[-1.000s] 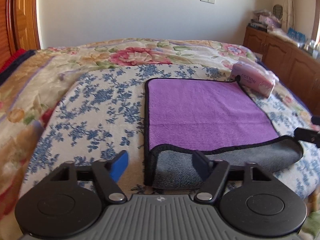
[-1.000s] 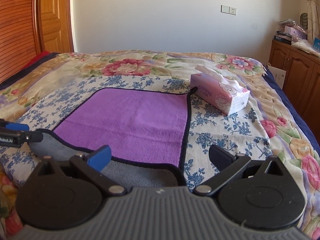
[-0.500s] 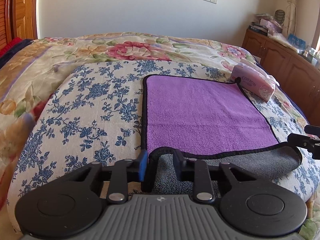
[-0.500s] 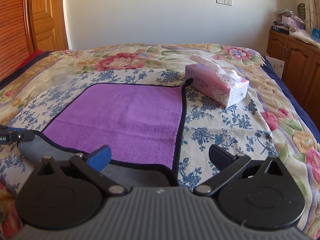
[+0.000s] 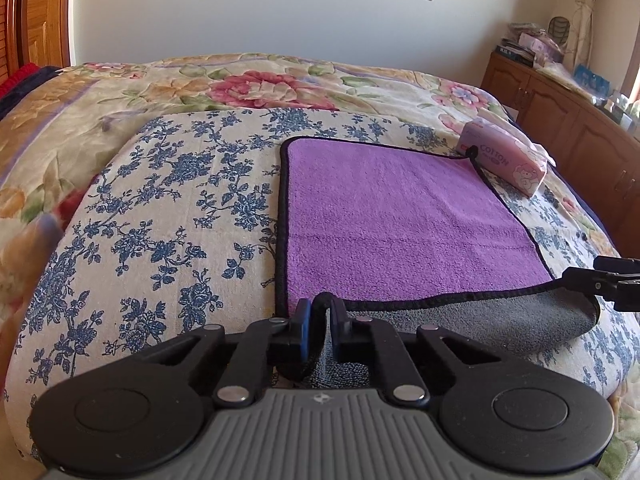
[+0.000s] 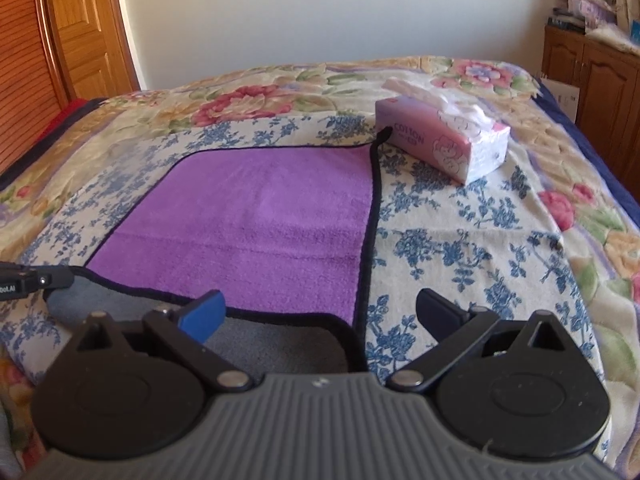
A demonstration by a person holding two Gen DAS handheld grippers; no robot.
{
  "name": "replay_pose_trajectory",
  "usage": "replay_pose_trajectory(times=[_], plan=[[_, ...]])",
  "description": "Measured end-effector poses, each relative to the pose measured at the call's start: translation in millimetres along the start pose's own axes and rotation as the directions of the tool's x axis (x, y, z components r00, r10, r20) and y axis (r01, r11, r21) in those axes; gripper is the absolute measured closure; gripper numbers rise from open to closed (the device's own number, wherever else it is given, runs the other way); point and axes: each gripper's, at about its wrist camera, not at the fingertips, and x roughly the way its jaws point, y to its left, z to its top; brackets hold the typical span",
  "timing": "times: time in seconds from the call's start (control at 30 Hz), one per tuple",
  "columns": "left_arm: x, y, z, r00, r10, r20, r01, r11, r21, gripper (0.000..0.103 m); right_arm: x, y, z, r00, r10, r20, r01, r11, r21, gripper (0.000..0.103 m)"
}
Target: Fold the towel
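Left gripper (image 5: 320, 314) is clamping the near-left corner of the towel (image 5: 400, 216); its jaws have just been closing, and the black hem is bunching up between the blue pad and the black pad, which are pressing on it. Right gripper (image 6: 318, 312) is standing wide, grasping nothing, though its jaws have just been closing slightly. In the right wrist view its fingers are straddling the towel's near-right corner, the blue pad sitting over the grey flap and the black finger over the bedspread just beside the hem; whether either is touching the cloth cannot be told.

Towel is lying flat on the bed, purple face up, black-edged, with its near edge turned over so the grey underside (image 5: 500, 324) is showing as a strip along the front. In the left wrist view the right gripper's finger is appearing at the far end of that strip; in the right wrist view the left gripper is appearing at the strip's left end.

Blue-flowered sheet (image 5: 160, 216) is lying under the towel, over a larger floral bedspread (image 5: 260, 84). Pink tissue box (image 6: 440, 140) is sitting just beside the towel's far-right corner, the hanging loop touching or nearly touching it. Wooden cabinet (image 6: 592, 92) is standing along the right, and a wooden door (image 6: 80, 28) at the far left.
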Motion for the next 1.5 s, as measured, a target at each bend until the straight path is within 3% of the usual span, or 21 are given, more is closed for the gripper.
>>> replay_pose_trajectory(times=[0.3, 0.37, 0.53, 0.6, 0.67, 0.83, 0.9, 1.5], plan=[[0, 0, -1, 1.0, -0.003, -0.01, 0.003, 1.0, 0.004, 0.092, 8, -4, -3, 0.996, 0.023, -0.086, -0.02, 0.999, 0.026, 0.029], [1, 0, -2, 1.0, -0.005, -0.015, 0.005, 1.0, 0.002, 0.091, 9, -5, -3, 0.995, 0.032, -0.095, -0.029, 0.999, 0.03, 0.039], [3, 0, -4, 1.0, -0.005, -0.023, 0.005, 1.0, 0.006, 0.091, 10, -6, -3, 0.993, 0.034, -0.115, -0.031, 0.999, 0.032, 0.05], [4, 0, -4, 1.0, -0.004, -0.029, 0.004, 1.0, 0.012, 0.089, 9, -5, -3, 0.992, 0.036, -0.117, -0.033, 0.999, 0.03, 0.057], [4, -1, -5, 0.999, -0.002, -0.032, 0.003, 1.0, 0.018, 0.089, 10, -5, -3, 0.992, 0.029, -0.125, -0.026, 0.999, 0.022, 0.072], [3, -2, -5, 1.0, -0.009, -0.03, 0.01, 1.0, 0.021, 0.091, 9, -7, -2, 0.992, 0.022, -0.127, -0.021, 1.0, 0.01, 0.083], [4, -2, -5, 1.0, -0.01, -0.03, 0.01, 1.0, 0.023, 0.095, 9, -8, -2, 0.992, 0.022, -0.128, -0.021, 1.0, 0.006, 0.093], [-8, -8, 0, 0.999, -0.023, 0.025, 0.022, 0.999, 0.026, 0.097, 1, -6, 5, 0.997, 0.028, -0.072, -0.029, 1.0, -0.006, 0.096]])
